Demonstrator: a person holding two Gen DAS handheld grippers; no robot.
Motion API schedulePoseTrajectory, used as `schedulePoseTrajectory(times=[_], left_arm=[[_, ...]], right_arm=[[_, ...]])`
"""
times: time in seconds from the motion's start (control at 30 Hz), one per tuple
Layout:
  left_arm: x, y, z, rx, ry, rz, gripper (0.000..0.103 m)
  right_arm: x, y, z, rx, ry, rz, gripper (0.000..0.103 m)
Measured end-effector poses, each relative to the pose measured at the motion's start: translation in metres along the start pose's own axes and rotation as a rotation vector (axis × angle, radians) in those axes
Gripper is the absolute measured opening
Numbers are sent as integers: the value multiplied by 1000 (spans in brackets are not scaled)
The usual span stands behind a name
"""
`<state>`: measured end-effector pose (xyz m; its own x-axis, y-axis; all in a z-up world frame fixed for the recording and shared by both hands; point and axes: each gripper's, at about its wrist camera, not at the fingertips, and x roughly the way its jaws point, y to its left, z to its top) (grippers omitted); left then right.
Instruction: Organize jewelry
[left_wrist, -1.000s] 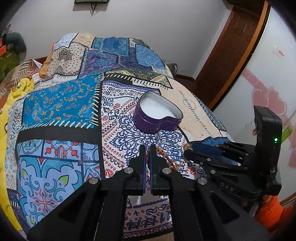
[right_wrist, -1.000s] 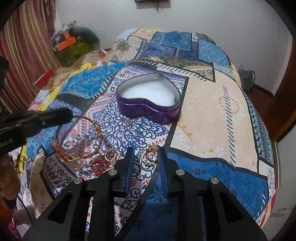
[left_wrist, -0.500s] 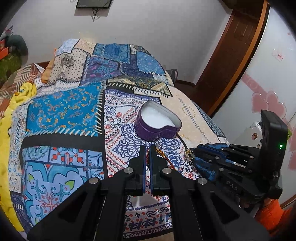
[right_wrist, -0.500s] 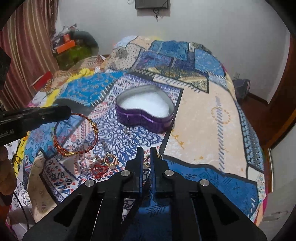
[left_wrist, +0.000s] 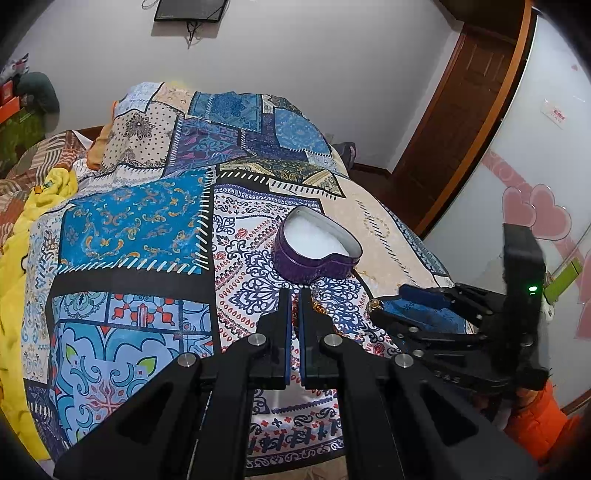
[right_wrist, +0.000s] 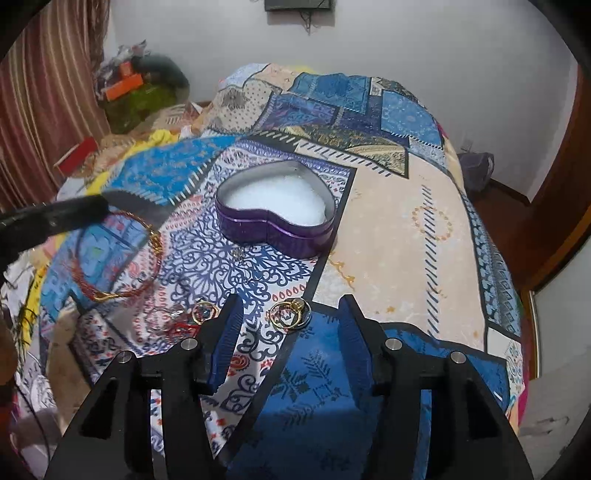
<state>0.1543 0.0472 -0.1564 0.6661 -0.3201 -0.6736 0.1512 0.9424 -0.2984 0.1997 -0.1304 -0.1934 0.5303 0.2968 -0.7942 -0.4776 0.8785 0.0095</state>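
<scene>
Landmark: heart-shaped tin (right_wrist: 276, 220), open, resting on bedspread (right_wrist: 399, 236). White filling (right_wrist: 275, 202) inside tin. Small pendant (right_wrist: 239, 253) on spread just before tin's front wall. Rings (right_wrist: 290, 313) lying nearer than tin, slightly right of pendant. Earring (right_wrist: 204, 312) before tin, left of rings. Bangle (right_wrist: 118, 258) left of tin, under left gripper (right_wrist: 55, 218) tip.

- My left gripper (left_wrist: 294, 295) has its fingers pressed nearly together, only a thin slit between the blue pads (left_wrist: 287, 332), pointing forward and down.
- My right gripper (right_wrist: 291, 306) is spread wide, fingers well apart, angled downward; it shows low at right in the left view.
</scene>
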Motion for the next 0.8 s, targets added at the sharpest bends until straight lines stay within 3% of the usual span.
schedulePoseTrajectory(times=[0.07, 0.23, 0.6, 0.8], left_arm=[[2, 1, -1, -1, 4, -2, 2], [6, 3, -3, -9, 14, -5, 2], [-6, -2, 0, 1, -12, 3, 2], [-17, 9, 5, 15, -28, 76, 2]], right_arm=[[12, -1, -1, -5, 42, 8, 31], [11, -7, -3, 9, 45, 16, 18], [-24, -4, 5, 24, -59, 35, 18], [-39, 1, 12, 26, -110, 60, 18]])
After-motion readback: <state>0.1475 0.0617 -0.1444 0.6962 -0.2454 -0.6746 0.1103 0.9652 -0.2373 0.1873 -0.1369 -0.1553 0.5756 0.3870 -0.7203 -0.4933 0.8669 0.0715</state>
